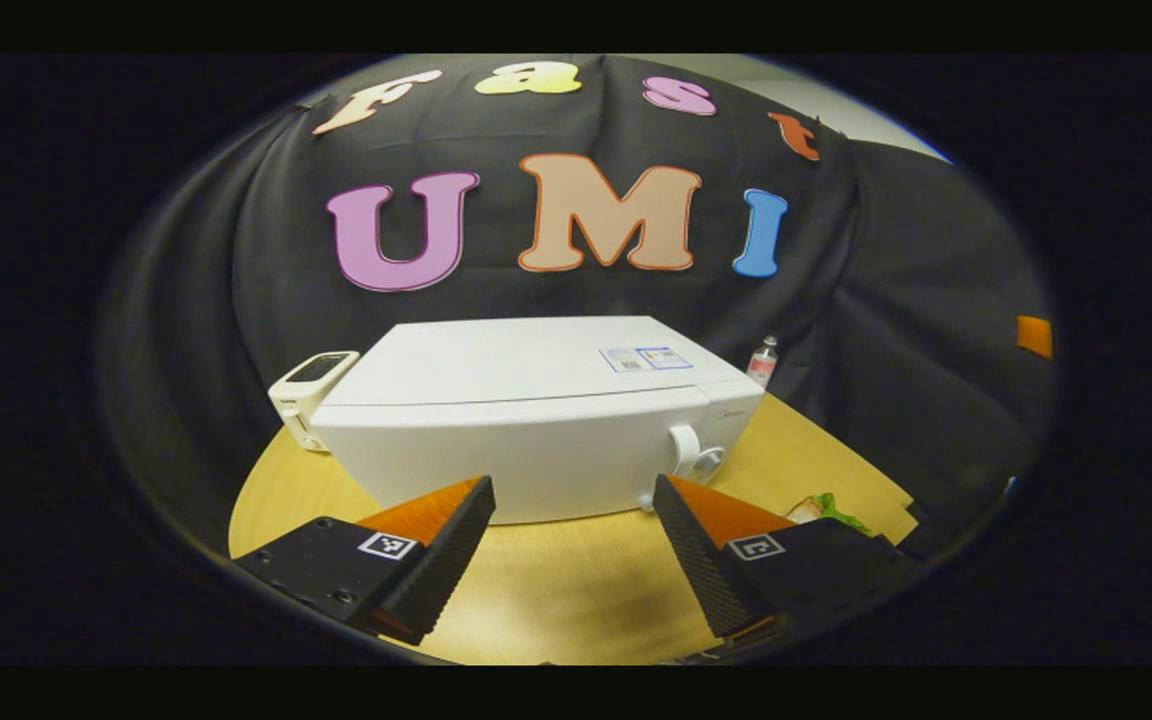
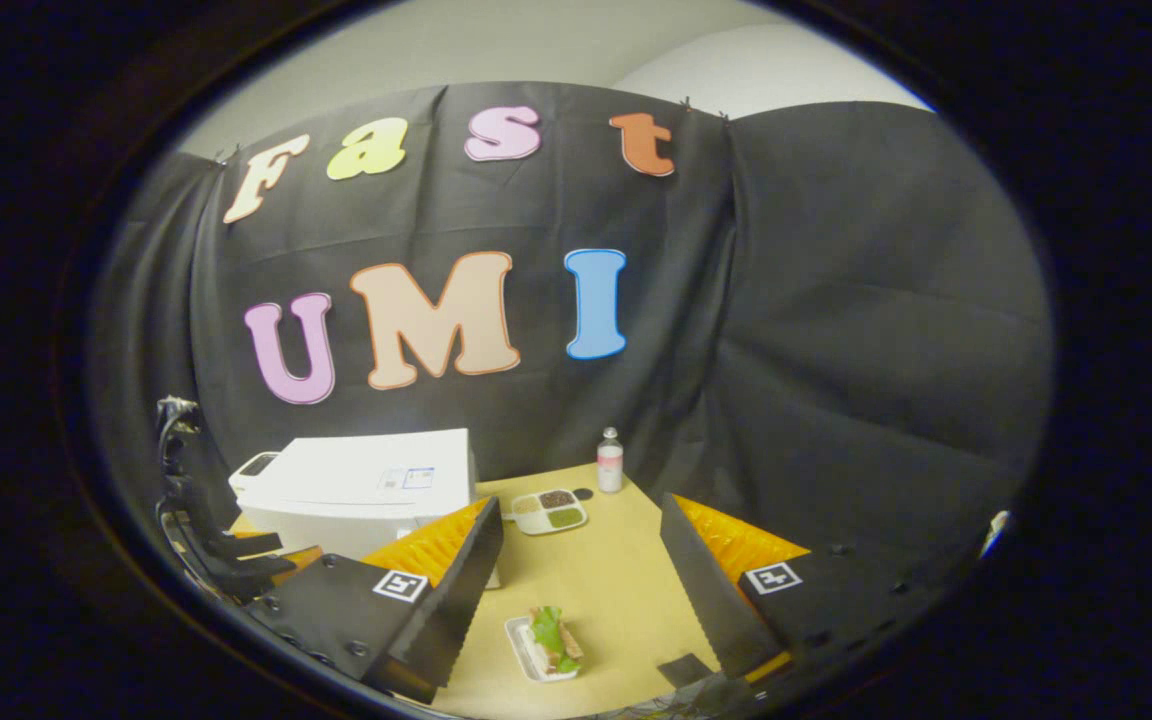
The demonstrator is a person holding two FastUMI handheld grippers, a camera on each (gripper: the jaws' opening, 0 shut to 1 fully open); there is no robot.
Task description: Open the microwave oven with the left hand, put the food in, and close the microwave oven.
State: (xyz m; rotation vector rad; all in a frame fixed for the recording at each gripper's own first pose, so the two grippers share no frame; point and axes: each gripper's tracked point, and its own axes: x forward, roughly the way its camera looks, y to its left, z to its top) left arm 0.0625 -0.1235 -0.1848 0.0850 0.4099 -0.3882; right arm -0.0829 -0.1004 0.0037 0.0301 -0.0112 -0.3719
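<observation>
A white microwave oven (image 1: 536,420) stands on the round wooden table (image 1: 556,590) with its door shut and a white handle (image 1: 686,450) at the front right. My left gripper (image 1: 574,545) hovers open a short way before the door, nothing between its fingers. The food, a sandwich with green leaves on a small white tray (image 2: 548,640), lies on the table just below my open right gripper (image 2: 581,570), and peeks in at the table's right (image 1: 821,508). In the right gripper view the microwave (image 2: 366,485) sits at the left, with the left gripper (image 2: 281,556) beside it.
A small white device (image 1: 311,385) leans at the microwave's left. A clear bottle (image 2: 610,460) and a divided plate of food (image 2: 549,510) stand at the table's back. A small dark patch (image 2: 684,668) lies near the front edge. Black cloth walls close in behind.
</observation>
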